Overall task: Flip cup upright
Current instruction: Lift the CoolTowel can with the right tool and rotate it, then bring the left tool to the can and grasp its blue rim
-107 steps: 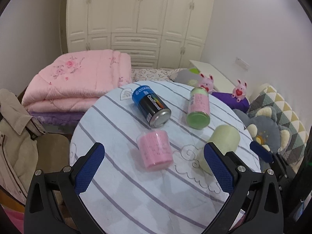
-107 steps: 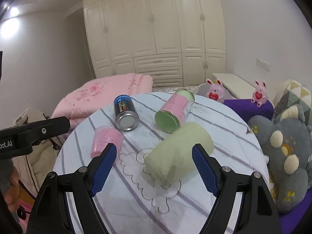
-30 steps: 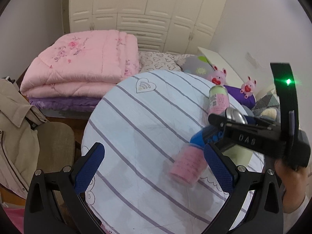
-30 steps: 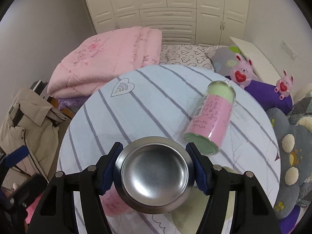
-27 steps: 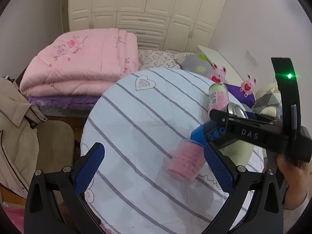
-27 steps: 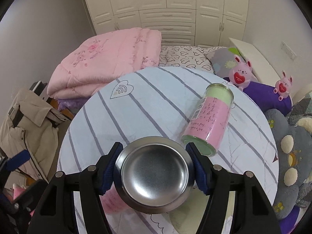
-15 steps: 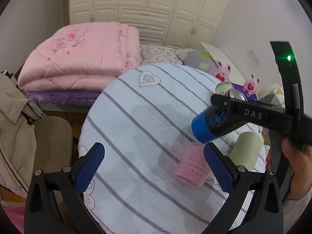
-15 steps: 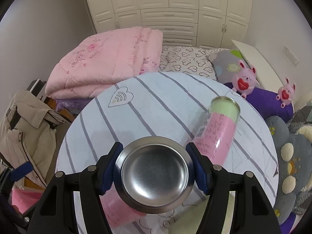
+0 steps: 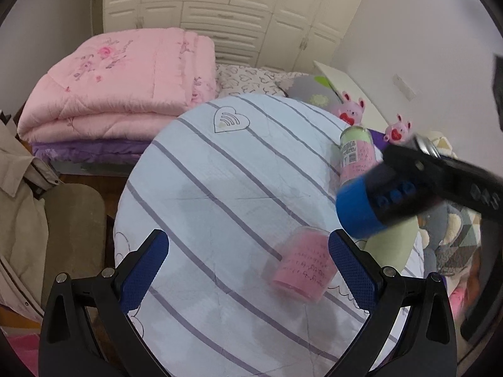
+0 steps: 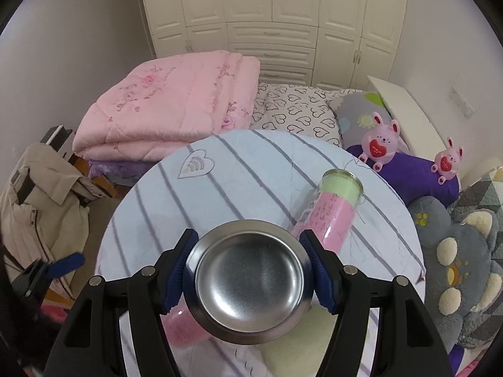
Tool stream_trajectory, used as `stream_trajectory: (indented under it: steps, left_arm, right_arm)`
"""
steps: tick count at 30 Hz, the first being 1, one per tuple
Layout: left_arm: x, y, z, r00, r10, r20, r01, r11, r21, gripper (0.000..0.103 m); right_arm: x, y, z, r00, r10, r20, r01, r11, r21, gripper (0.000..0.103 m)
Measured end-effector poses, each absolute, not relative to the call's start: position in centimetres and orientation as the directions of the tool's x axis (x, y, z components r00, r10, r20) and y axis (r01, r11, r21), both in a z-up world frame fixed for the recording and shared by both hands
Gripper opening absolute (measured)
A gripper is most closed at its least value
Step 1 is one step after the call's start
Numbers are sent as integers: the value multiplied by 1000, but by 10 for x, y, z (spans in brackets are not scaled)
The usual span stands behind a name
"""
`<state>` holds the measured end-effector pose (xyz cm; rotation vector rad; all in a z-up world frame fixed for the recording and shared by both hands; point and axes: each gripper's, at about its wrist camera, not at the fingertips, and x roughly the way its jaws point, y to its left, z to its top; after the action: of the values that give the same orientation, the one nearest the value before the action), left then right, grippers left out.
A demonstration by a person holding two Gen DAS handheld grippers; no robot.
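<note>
1. the right tool (image 10: 253,270) is closed on a blue and black metal cup (image 10: 251,278), one blue pad pressing each side, and carries it in the air above the round striped bench (image 10: 220,188).
2. in the right wrist view the cup's shiny steel base faces the camera; in the left wrist view the same cup (image 9: 361,207) looks tilted, blue end pointing down and left, blurred.
3. the left tool (image 9: 248,260) is wide open and holds nothing, hovering over the near edge of the bench.
4. judgement: the step in hand is turning the cup and setting it down upright. rotate the wrist until the steel base points straight down, then lower onto bare cloth.
5. avoid the pink cup (image 9: 300,268) lying on its side below, the tall pink and green bottle (image 10: 330,207) and the pale green roll (image 9: 389,245).
6. open the pads only once the base sits flat.
</note>
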<state>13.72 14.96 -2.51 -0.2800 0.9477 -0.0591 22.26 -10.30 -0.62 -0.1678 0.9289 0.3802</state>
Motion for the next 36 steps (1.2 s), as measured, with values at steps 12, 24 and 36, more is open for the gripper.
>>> stream_trajectory:
  steps: [12,24,36]
  left_arm:
    - [105,162,-15,619,-132,-774,-107,962,-250,103]
    - [82,138,-17,605,-122,-787,-78,974,-211,103]
    - [69,117,-18,606,-77,-792,-98,981,-170,103]
  right_arm:
    - [158,-101,-21,517,252,-818,-422,907,13,68]
    - [98,-126,-60,542,289,-790,-425,904,39,68]
    - [72,-147,-74,561,354,-748,-435,895,97,68]
